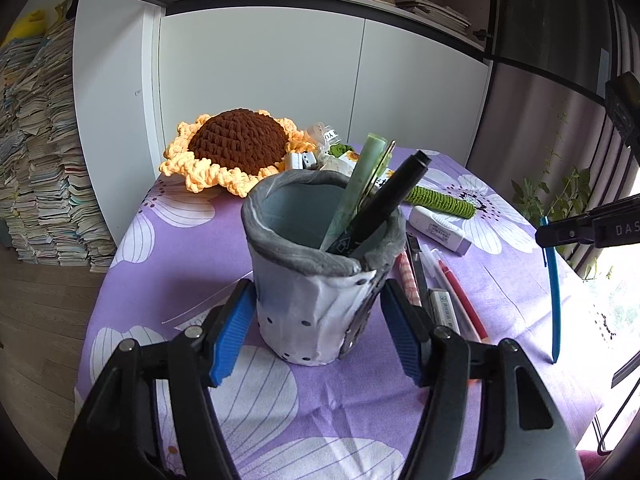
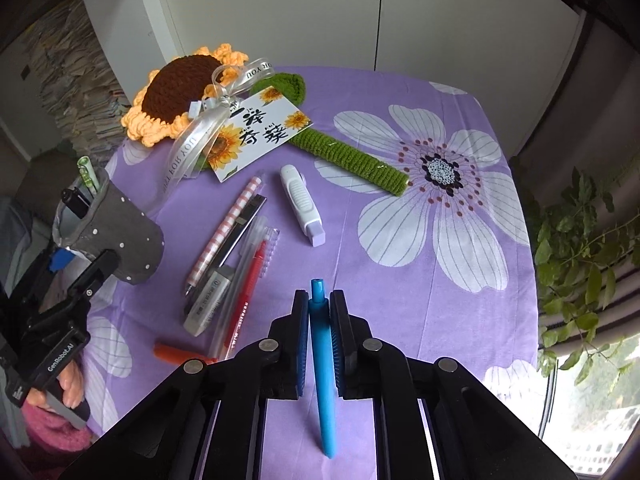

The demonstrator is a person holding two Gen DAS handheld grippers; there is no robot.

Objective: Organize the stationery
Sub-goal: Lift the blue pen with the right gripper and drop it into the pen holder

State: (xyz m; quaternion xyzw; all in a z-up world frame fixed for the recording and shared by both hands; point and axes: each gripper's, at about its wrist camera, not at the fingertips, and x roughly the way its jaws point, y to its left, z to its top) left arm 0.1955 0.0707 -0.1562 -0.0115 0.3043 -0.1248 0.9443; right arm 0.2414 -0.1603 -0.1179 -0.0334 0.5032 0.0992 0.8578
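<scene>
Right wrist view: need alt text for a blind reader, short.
The right hand-held gripper is shut on a blue pen above a purple floral tablecloth. On the cloth beyond lie loose pens, a white correction tape and a crocheted sunflower; at left, the left hand-held gripper flanks a grey pen holder.

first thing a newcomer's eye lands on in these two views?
Probably the crocheted sunflower, lying at the far left of the purple floral tablecloth. Then the blue pen clamped in the right hand-held gripper, and the grey pen holder standing between the open fingers of the left hand-held gripper.
</scene>
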